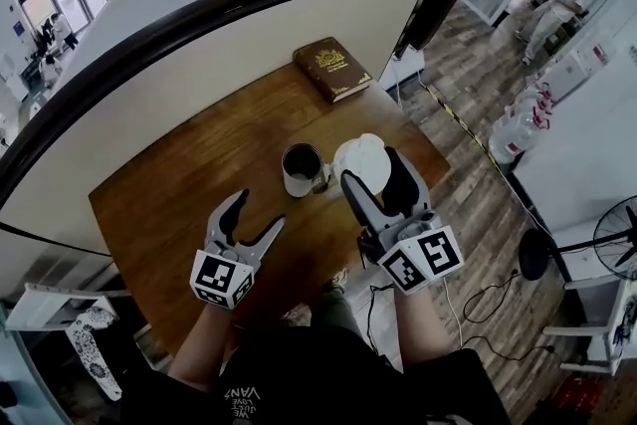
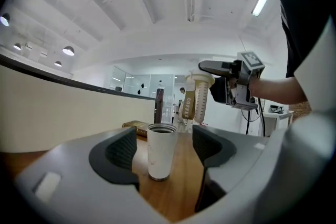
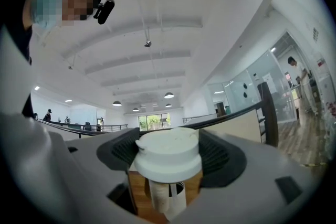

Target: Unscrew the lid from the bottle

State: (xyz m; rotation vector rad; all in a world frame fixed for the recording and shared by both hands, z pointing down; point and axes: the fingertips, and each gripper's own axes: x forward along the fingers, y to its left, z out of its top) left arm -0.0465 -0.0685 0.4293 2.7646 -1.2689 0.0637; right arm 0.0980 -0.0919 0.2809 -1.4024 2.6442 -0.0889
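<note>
The right gripper is clamped on the lid, already lifted free at three o'clock of the bottle, while the left gripper is held agape at its seven o'clock; the unscrewing is judged done.

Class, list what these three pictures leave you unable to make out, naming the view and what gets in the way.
Contents of the bottle: head view, only a dark opening; left gripper view, its wall hides the inside.
Far side of the bottle's rim: right gripper view, behind the lid held in the right hand-held gripper.
Print on the book: head view, too small.
</note>
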